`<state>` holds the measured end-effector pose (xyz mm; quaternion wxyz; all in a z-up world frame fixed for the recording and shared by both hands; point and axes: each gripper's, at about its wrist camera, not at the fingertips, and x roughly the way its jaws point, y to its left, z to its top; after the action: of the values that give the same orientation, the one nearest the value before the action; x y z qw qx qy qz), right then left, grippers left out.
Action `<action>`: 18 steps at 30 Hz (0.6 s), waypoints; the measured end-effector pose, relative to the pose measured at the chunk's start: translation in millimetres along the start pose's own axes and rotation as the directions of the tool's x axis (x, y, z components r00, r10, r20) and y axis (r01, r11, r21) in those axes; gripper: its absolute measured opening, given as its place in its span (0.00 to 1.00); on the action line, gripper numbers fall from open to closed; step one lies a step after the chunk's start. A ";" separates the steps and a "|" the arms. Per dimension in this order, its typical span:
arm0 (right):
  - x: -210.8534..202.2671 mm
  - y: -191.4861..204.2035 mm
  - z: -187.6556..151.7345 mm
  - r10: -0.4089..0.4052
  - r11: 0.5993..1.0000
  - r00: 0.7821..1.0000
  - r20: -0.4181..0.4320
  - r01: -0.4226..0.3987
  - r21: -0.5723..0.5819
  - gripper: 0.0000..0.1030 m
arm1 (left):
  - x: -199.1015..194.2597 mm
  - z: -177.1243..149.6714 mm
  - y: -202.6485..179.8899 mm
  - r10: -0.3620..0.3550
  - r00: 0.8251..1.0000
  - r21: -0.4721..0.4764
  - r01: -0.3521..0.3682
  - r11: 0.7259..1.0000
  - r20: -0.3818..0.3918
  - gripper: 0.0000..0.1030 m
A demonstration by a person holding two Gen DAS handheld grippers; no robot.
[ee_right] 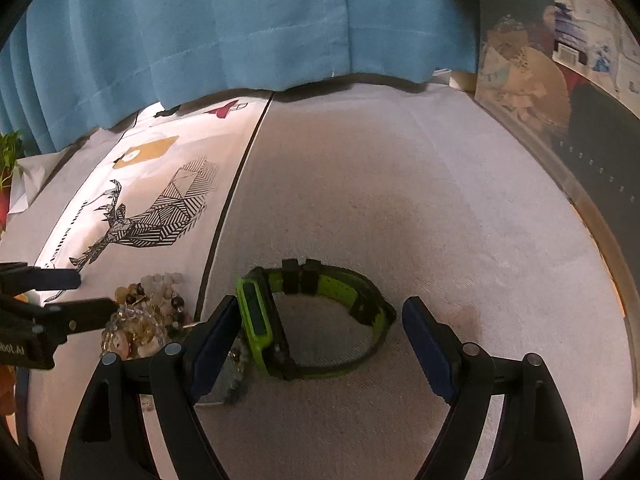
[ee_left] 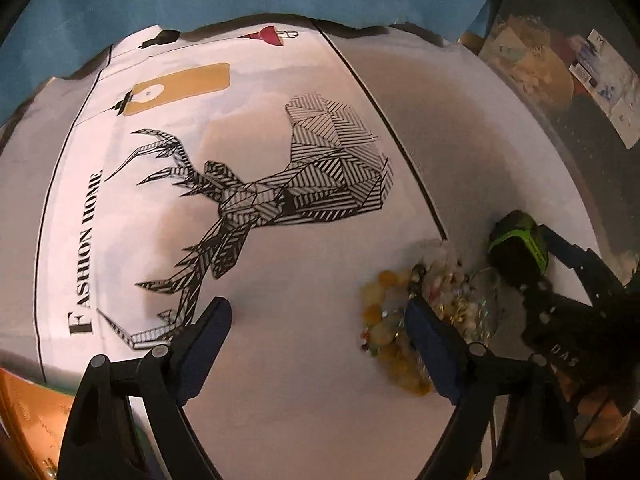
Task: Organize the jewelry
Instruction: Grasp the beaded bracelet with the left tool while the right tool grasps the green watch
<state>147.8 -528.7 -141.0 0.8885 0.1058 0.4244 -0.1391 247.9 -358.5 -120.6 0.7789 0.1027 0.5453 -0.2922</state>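
Straddling a green watch (ee_right: 316, 316), right gripper (ee_right: 320, 344) gapes, ungrasping | left gripper (ee_left: 316, 336) spread wide beside bead bracelets (ee_left: 400, 320), empty

matt woven white tablecloth (ee_right: 400, 200), printed smooth at the deer panel (ee_left: 280, 184); glossy glass-like beads (ee_right: 148, 312); rubbery matt green-black watch strap (ee_right: 344, 284); soft blue cloth curtain (ee_right: 240, 20); matt black plastic gripper arms.
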 end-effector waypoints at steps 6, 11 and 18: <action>7.2 -0.9 -0.2 -0.005 1.000 1.000 -0.012 0.006 0.002 0.81 | 1.3 -1.7 -14.5 0.058 0.998 0.094 -0.060 0.994 0.024 0.43; 2.5 -1.3 -2.4 -0.020 1.000 1.000 -0.005 0.020 0.010 0.60 | -10.0 -4.9 -27.6 0.000 1.000 0.134 -0.002 0.991 0.020 0.08; -48.7 -12.8 -15.9 -0.080 0.997 0.995 0.051 0.080 0.018 0.56 | -95.4 -12.8 -19.8 -0.129 0.980 0.098 0.115 0.989 0.154 0.07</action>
<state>102.7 -528.2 -113.5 0.8921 0.0920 0.4039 -0.1805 204.2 -335.7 -35.6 0.7954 0.0797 0.4730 -0.3705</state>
